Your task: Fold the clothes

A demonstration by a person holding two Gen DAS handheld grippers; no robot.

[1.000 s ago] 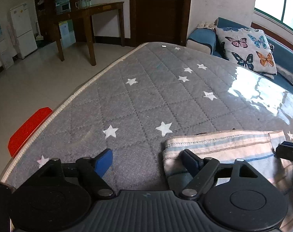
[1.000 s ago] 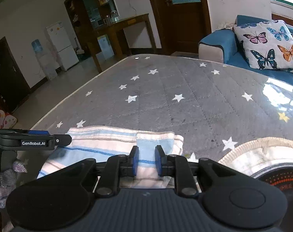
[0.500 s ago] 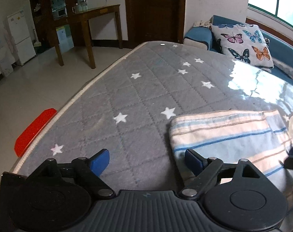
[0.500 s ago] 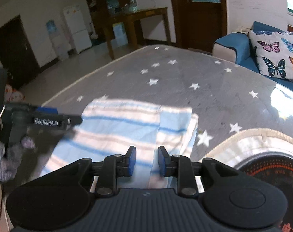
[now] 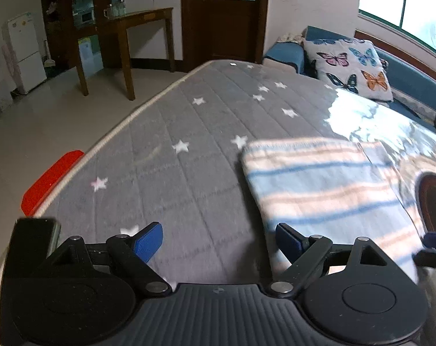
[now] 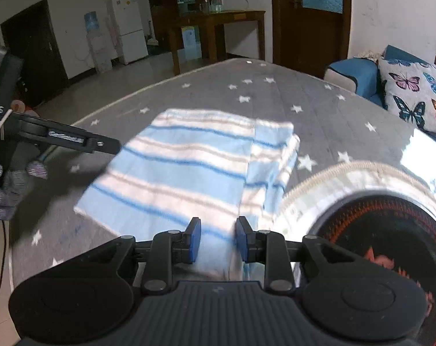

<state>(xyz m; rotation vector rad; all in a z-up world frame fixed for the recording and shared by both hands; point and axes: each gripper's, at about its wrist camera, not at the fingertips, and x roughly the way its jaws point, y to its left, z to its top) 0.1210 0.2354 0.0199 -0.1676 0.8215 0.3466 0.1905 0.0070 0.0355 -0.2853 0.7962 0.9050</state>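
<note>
A folded blue, white and tan striped garment lies flat on the grey star-patterned mattress. It also shows in the right wrist view. My left gripper is open and empty, above the mattress just left of the garment's near corner. My right gripper is open with a moderate gap, above the garment's near edge, holding nothing. The left gripper's body shows at the left of the right wrist view.
A round dark object with red lettering and a cream rim lies on the mattress right of the garment. A red object sticks out at the mattress's left edge. A blue sofa with a butterfly pillow stands beyond the bed.
Both grippers have drawn back and risen from the garment. The right gripper's jaws, nearly closed at the garment edge before, have opened wider. The garment stays flat.
</note>
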